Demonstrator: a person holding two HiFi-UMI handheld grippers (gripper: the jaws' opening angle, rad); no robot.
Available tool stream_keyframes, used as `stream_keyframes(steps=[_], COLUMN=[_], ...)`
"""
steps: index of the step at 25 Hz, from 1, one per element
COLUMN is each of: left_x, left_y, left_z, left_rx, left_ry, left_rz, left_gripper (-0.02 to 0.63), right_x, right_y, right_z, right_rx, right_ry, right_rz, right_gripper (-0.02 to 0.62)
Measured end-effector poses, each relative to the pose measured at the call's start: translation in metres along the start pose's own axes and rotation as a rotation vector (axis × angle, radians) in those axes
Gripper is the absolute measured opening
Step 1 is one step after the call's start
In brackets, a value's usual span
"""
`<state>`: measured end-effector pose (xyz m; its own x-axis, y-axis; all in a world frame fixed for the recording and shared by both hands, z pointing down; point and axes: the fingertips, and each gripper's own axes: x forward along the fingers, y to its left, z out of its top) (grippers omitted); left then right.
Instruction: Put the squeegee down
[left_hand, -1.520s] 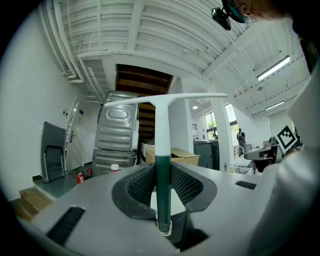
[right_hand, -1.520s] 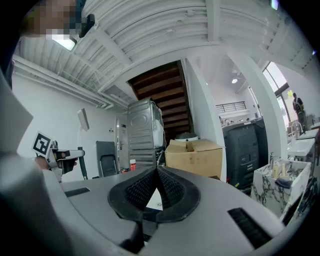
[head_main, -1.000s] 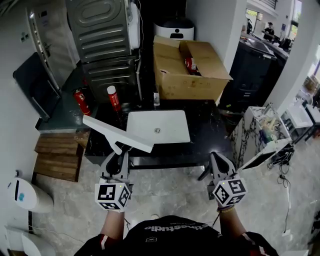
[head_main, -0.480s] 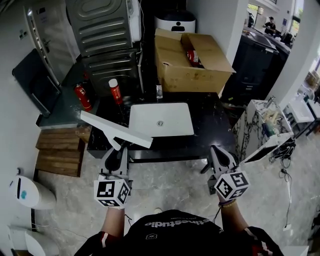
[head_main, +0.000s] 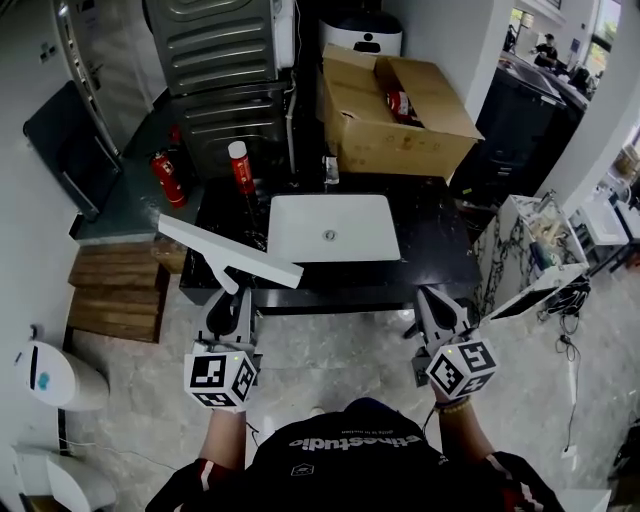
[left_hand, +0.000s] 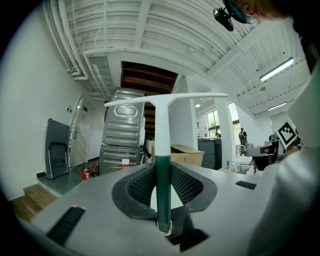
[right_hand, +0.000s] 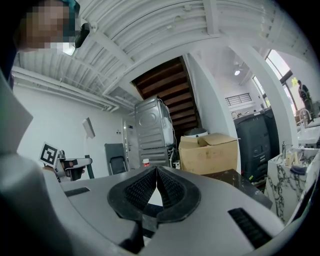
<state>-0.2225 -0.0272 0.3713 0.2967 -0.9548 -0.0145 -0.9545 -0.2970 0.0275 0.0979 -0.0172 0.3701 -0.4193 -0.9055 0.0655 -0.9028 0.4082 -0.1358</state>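
Head view: squeegee (head_main: 228, 252) handle's lower end is buried under the left tool (head_main: 229, 303), so the grip isn't visible there. Red item (head_main: 401, 104) in the cardboard box (head_main: 400, 152): too small to ID. Same for the small object (head_main: 329, 171) at the counter (head_main: 445, 250) back edge. Grey appliance (head_main: 215, 40) is clipped by the top edge. Person (head_main: 547, 46) top right is just a speck.

Your widest bare stretch of surface (head_main: 435, 250) lies right of the sink (head_main: 335, 228), which fills the middle. On the left only a narrow strip shows, with the squeegee (head_main: 228, 252) blade hanging over it. A red bottle (head_main: 241, 166), a small bottle (head_main: 329, 171) and the box (head_main: 400, 125) just behind crowd the far edge.
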Motion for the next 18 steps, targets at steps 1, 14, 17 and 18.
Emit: stream_keyframes(steps=[1, 14, 17, 18], left_x=[0.002, 0.105, 0.149, 0.164], left_y=[0.004, 0.0, -0.007, -0.01], left_z=[-0.003, -0.038, -0.04, -0.04], left_rx=[-0.007, -0.023, -0.026, -0.017], left_ry=[0.006, 0.066, 0.08, 0.085], left_rz=[0.002, 0.003, 0.013, 0.011], left_gripper=[0.101, 0.101, 0.101, 0.101], right_x=[0.002, 0.087, 0.124, 0.135], right_y=[0.002, -0.077, -0.107, -0.117], right_z=[-0.002, -0.006, -0.002, 0.001], right_rx=[-0.002, -0.017, -0.045, -0.051], right_ry=[0.008, 0.011, 0.026, 0.024], right_rz=[0.001, -0.017, -0.001, 0.008], right_gripper=[0.04, 0.04, 0.04, 0.04])
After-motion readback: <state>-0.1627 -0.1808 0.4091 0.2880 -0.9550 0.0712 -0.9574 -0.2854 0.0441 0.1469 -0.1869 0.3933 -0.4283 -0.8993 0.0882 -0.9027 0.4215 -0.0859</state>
